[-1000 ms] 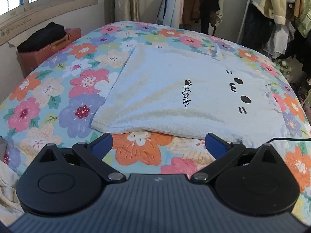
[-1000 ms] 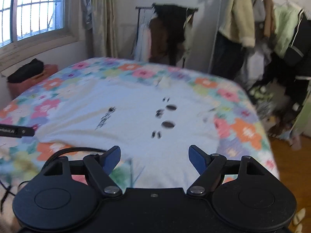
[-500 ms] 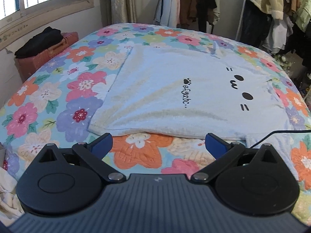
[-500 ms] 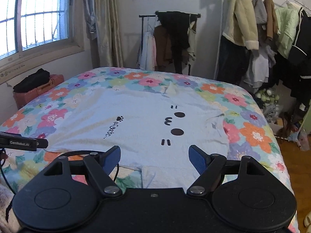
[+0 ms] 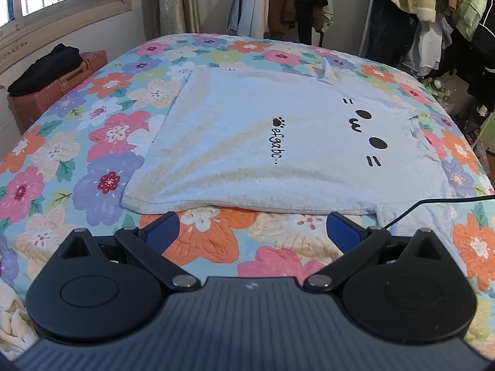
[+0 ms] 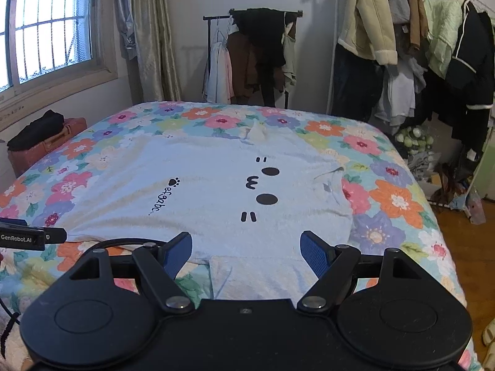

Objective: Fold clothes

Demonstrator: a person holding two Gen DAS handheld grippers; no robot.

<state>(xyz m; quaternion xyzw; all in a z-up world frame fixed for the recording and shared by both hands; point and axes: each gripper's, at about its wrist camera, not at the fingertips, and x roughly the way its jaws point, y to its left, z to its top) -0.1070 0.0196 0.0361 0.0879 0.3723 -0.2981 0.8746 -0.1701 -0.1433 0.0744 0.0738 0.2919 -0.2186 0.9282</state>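
A light blue T-shirt point(image 5: 253, 142) with a black cat face and "efgabc" print lies spread flat on the flowered bed; it also shows in the right wrist view point(image 6: 210, 191). My left gripper point(image 5: 252, 227) is open and empty, just short of the shirt's near side edge. My right gripper point(image 6: 246, 249) is open and empty, above the near sleeve point(image 6: 256, 275). The left gripper's tip point(image 6: 27, 238) shows at the left edge of the right wrist view.
The flowered bedspread point(image 5: 92, 142) covers the bed. A brown suitcase point(image 5: 52, 92) with black cloth on it stands at the left under the window. Clothes racks point(image 6: 256, 58) stand behind and right of the bed. A black cable point(image 5: 433, 204) crosses the near sleeve.
Both grippers have pulled back and risen a little, so the shirt sits farther ahead. The right view was blurred by motion and is now steady. Both grippers stay open.
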